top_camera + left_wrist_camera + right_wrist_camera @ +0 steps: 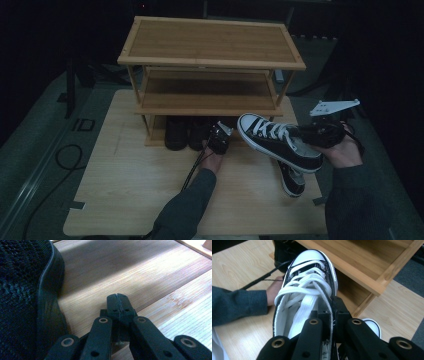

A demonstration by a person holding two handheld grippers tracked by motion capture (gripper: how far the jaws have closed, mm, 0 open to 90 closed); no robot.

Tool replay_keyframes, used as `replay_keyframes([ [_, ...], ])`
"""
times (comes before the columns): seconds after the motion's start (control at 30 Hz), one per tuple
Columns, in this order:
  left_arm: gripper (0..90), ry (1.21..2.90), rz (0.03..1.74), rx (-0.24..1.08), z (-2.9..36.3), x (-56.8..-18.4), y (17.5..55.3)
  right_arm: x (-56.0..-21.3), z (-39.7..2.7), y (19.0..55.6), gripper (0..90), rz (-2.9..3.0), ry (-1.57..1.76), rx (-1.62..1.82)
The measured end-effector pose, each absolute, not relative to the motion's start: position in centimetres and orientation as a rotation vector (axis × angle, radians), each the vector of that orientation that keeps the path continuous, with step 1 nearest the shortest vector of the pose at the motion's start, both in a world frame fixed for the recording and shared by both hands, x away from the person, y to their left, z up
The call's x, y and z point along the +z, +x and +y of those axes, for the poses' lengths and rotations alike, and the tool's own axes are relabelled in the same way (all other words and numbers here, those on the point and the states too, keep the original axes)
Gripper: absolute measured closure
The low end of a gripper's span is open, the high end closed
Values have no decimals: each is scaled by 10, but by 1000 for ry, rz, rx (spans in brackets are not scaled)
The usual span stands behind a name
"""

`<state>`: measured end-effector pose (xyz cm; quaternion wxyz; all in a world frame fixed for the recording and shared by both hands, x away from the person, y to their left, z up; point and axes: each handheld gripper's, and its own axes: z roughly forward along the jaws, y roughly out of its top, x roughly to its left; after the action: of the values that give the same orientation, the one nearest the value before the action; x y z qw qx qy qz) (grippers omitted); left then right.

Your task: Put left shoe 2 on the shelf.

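A black-and-white lace-up sneaker (277, 141) hangs in the air in front of the rack, toe pointing left. My right gripper (301, 133) is shut on its collar beside the laces (312, 290), one jaw inside the shoe and one outside. The matching sneaker (291, 178) lies on the table below it, and its white toe cap (372, 325) shows past the jaws. My left gripper (217, 133) rests at the rack's bottom shelf, shut with nothing between its jaws (117, 300). A black mesh shoe (25, 295) stands just to their left.
The three-tier bamboo shoe rack (210, 42) stands at the back of the light wooden table (130, 190). Two black shoes (186, 134) sit on its lowest shelf. The upper two shelves hold nothing. Cables (65, 155) lie on the floor at the left.
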<state>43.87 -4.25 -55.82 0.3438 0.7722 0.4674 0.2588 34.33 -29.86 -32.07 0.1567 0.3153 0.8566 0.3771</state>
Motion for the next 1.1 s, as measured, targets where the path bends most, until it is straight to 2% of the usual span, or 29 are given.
replay_keyframes([
  [0.63,898,2003,1220,675,-42,-558,438,-302,-265,376,873,2371,943,1191],
  [1.1,899,2007,1220,680,-43,-558,438,-311,-240,407,873,2308,1086,1181],
])
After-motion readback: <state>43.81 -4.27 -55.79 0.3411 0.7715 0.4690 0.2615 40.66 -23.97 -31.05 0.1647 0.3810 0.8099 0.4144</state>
